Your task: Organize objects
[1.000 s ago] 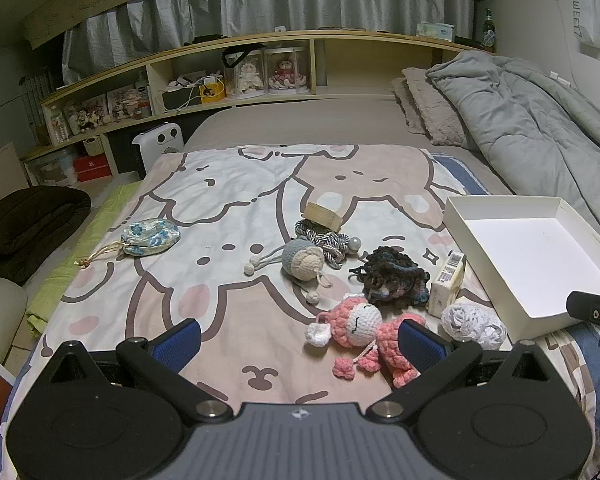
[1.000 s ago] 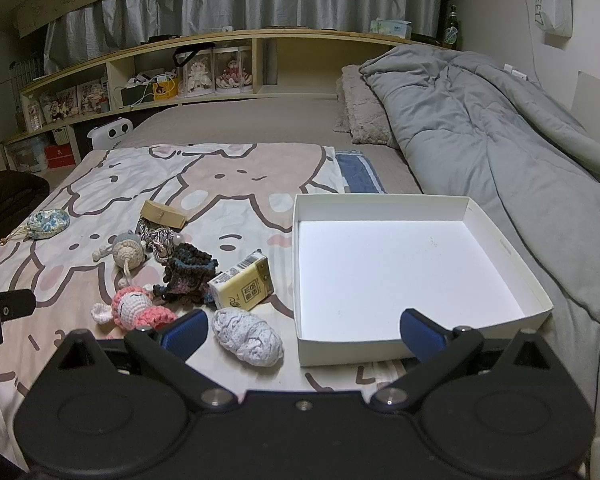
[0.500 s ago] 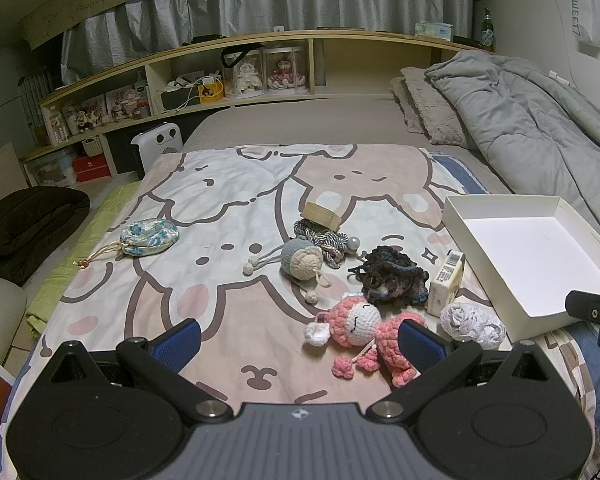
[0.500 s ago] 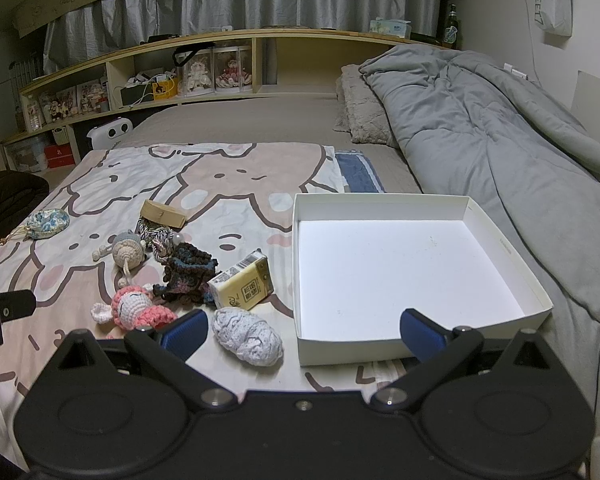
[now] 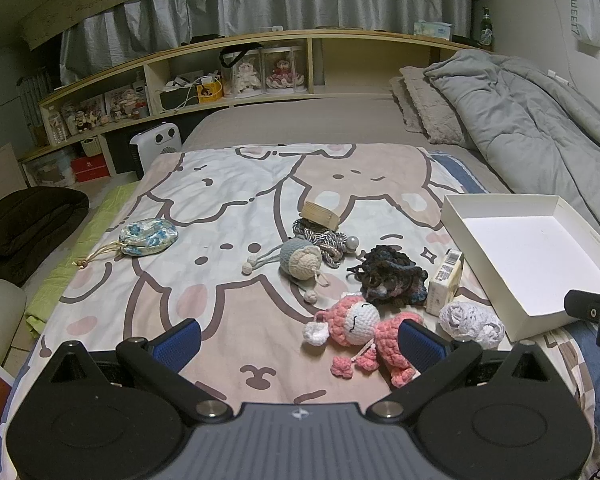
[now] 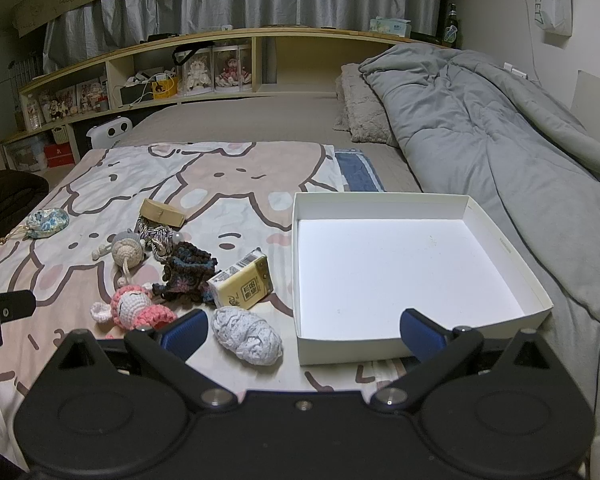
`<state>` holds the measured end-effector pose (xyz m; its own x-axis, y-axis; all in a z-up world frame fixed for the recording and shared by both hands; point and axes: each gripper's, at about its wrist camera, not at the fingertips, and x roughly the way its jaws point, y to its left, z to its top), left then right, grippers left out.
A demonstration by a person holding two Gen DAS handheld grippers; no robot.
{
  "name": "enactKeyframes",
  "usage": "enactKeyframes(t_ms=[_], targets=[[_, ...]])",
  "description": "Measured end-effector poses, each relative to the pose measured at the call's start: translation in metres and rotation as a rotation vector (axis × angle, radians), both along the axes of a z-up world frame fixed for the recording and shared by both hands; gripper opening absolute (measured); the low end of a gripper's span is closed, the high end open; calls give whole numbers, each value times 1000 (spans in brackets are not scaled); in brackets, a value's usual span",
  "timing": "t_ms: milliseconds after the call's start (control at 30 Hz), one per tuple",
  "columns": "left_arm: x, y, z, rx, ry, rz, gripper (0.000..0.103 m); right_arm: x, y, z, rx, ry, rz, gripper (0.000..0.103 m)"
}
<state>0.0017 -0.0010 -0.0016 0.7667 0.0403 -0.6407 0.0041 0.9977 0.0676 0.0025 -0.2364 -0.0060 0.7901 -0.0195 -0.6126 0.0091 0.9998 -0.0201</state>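
Both our left gripper [image 5: 298, 340] and right gripper [image 6: 304, 330] hover spread wide, holding nothing, over scattered toys beside the empty shallow white cardboard box [image 6: 500, 236]; the floppy pink crocheted doll [image 5: 360, 326] could snag neighbouring yarn when lifted.

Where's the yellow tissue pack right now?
In the right wrist view the yellow tissue pack lies on the bedspread just left of the white box, touching the dark crochet piece, with the white crochet bundle nearer the camera.
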Motion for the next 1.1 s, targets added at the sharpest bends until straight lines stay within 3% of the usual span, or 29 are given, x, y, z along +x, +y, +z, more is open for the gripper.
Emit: enactKeyframes(t_ms=[1100], targets=[[1, 1, 0, 0, 1, 0, 103, 2, 0, 4, -2, 2, -2, 103]])
